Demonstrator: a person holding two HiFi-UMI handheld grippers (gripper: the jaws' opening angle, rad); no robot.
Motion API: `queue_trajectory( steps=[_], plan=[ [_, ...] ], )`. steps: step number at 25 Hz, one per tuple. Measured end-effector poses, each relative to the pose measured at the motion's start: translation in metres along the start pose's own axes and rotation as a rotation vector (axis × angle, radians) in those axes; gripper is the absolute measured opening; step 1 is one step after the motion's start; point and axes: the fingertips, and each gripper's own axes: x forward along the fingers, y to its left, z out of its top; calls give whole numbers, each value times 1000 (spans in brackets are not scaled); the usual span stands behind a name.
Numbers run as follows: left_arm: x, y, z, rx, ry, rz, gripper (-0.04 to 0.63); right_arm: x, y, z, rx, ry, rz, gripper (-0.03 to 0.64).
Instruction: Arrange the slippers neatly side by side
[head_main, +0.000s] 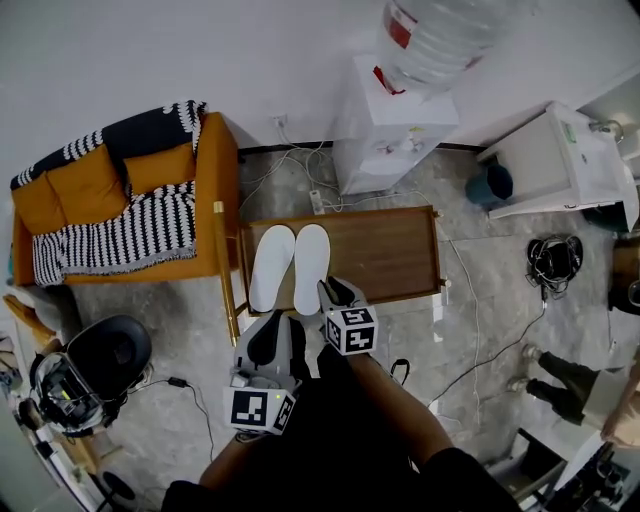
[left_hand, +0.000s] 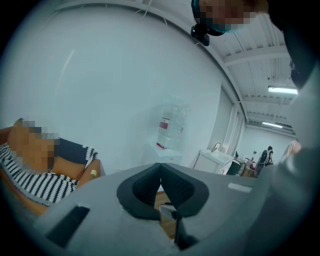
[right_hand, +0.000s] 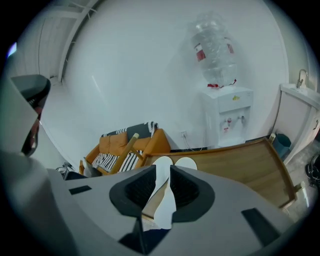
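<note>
Two white slippers (head_main: 271, 266) (head_main: 311, 268) lie side by side, toes away from me, at the left end of a low wooden table (head_main: 390, 250). My right gripper (head_main: 336, 291) hovers at the heel of the right-hand slipper. In the right gripper view its jaws (right_hand: 162, 174) stand a little apart; a white slipper heel (right_hand: 164, 205) shows in the gap, and the pads do not press on it. The slipper toes (right_hand: 186, 163) show beyond. My left gripper (head_main: 274, 324) hangs back over the floor, short of the table. It (left_hand: 160, 178) is shut with nothing in it and points up at the wall.
An orange sofa (head_main: 120, 200) with a striped throw stands left of the table. A water dispenser (head_main: 390, 130) stands behind it and a white cabinet (head_main: 560, 165) at the right. Cables (head_main: 470, 330) trail over the floor. A person's legs (head_main: 560, 375) are at the right.
</note>
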Motion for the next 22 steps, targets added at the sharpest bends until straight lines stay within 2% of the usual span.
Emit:
queue_trajectory(
  steps=[11, 22],
  plan=[
    [5, 24, -10, -25, 25, 16, 15, 76, -19, -53, 33, 160, -48, 104],
    [6, 42, -21, -36, 48, 24, 15, 119, -33, -77, 75, 222, -101, 120]
  ],
)
